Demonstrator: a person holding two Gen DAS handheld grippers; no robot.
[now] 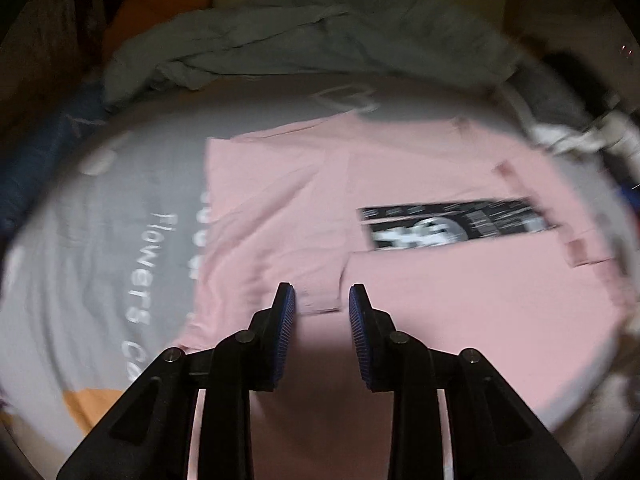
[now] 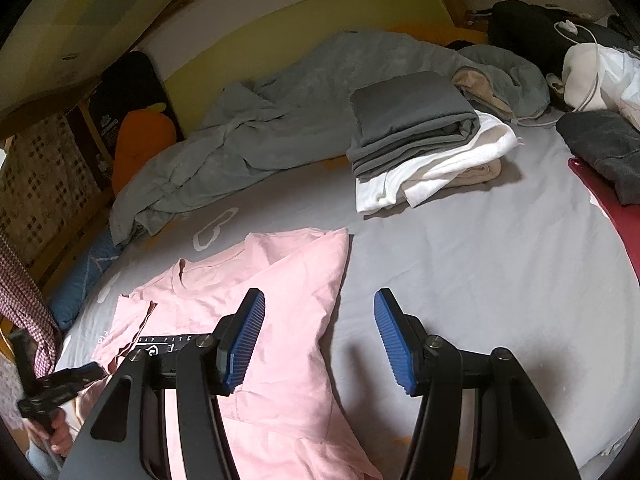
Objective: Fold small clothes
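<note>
- Jaws of the left gripper [image 1: 322, 300] stand narrowly apart with nothing between them, poised just above the near hem of the pink T-shirt [image 1: 280, 208]; jaws of the right gripper [image 2: 320, 312] stand wide apart and empty, above the shirt's right edge and the bare sheet.
- Task item: the pink T-shirt lies on the grey bedsheet [image 2: 460, 272], its right side already folded inward over the body and part of the dark chest print [image 1: 452, 224] still exposed.
- Step in hand, as judged: the left-side fold. The left view is motion-blurred, so exact contact with the cloth cannot be confirmed.
- Next move calls for pinching a single edge near the hem or left sleeve and carrying it across without dragging the folded right panel.
- Farther back: a stack of folded grey and white garments [image 2: 424, 140] well apart from the shirt.
- Beyond it: a rumpled grey blanket [image 2: 280, 120] and an orange plush toy [image 2: 140, 140] at the wall.
- Obstructions: none lie on the shirt; the sheet beside it offers working room.
</note>
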